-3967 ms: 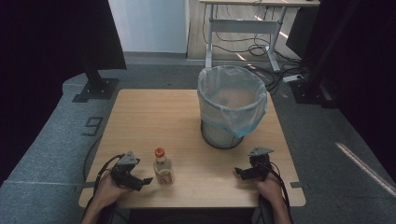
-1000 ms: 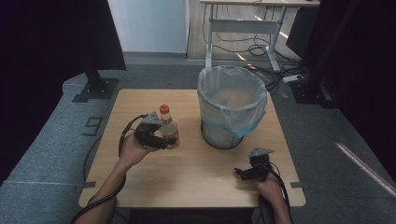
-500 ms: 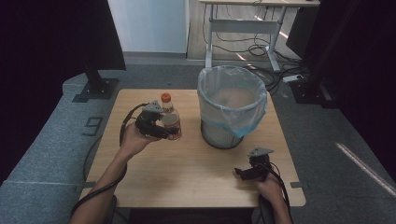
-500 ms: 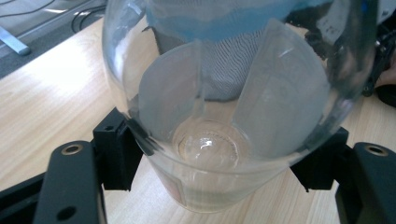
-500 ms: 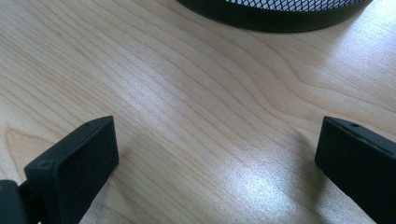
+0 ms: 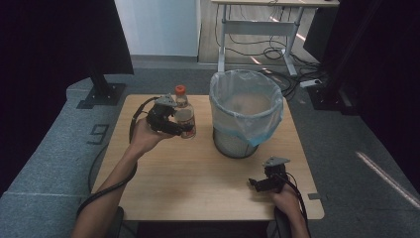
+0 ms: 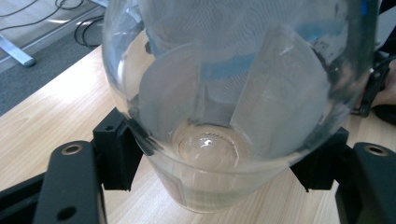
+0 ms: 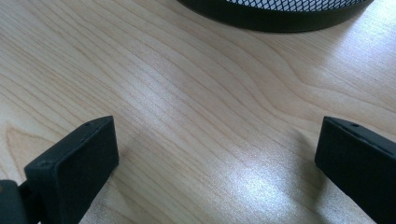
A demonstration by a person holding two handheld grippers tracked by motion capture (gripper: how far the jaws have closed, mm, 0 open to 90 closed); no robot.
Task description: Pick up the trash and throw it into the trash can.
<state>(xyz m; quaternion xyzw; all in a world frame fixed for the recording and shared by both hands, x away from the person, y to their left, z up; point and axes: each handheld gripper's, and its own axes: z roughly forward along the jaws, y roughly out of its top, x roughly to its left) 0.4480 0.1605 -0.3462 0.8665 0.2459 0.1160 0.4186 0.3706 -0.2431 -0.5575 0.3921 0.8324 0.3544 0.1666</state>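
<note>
A clear plastic bottle with an orange cap hangs in the air above the table's left half, just left of the bin. My left gripper is shut on the bottle's lower body. In the left gripper view the bottle sits between the two black jaws, its base toward the camera. A mesh waste bin lined with a pale blue bag stands at the table's middle right. My right gripper rests low near the front right edge, open, with only bare wood between its jaws.
The wooden table has free surface in front of the bin. Beyond it are a grey floor, a desk frame with cables and dark stands on both sides. The bin's black base rim is close ahead of the right gripper.
The left hand has lifted the bottle off the table's front left and carried it up and away toward the bin. The right hand has stayed put.
</note>
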